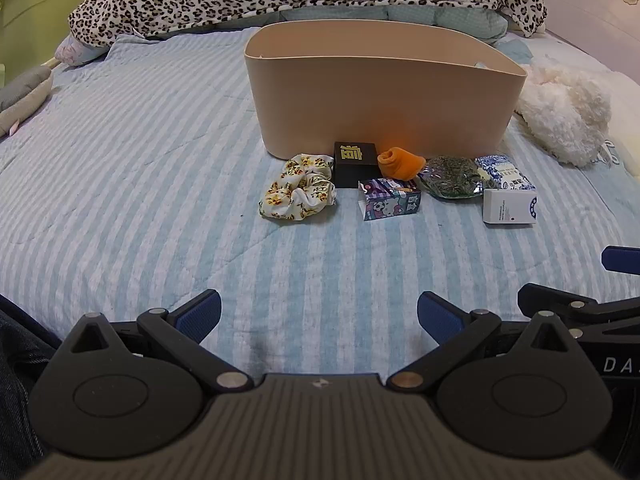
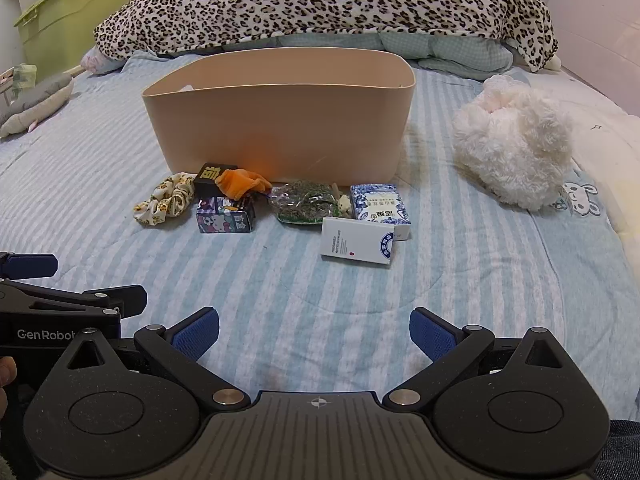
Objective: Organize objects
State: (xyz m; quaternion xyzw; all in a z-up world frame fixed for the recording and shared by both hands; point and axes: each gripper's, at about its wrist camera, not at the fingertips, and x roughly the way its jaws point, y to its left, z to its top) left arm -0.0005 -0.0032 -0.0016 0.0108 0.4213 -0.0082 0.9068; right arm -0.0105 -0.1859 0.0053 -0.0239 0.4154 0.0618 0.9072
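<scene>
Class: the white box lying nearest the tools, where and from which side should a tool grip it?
Grip the white box across its long side edges, coming from above. It lies flat on the bedspread, its far corner against the blue patterned box, so the near half is freest for the right tool.

Striped blue quilt (image 1: 160, 184), leopard-print blanket (image 2: 320, 4) at the back, fluffy white plush (image 2: 516, 140), possibly a green storage bin (image 2: 76, 12)

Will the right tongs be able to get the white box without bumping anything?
Probably yes. The right tongs are open and the striped bed between them and the white box is bare. The box is the nearest item, though it leans on the blue-patterned box behind it.
</scene>
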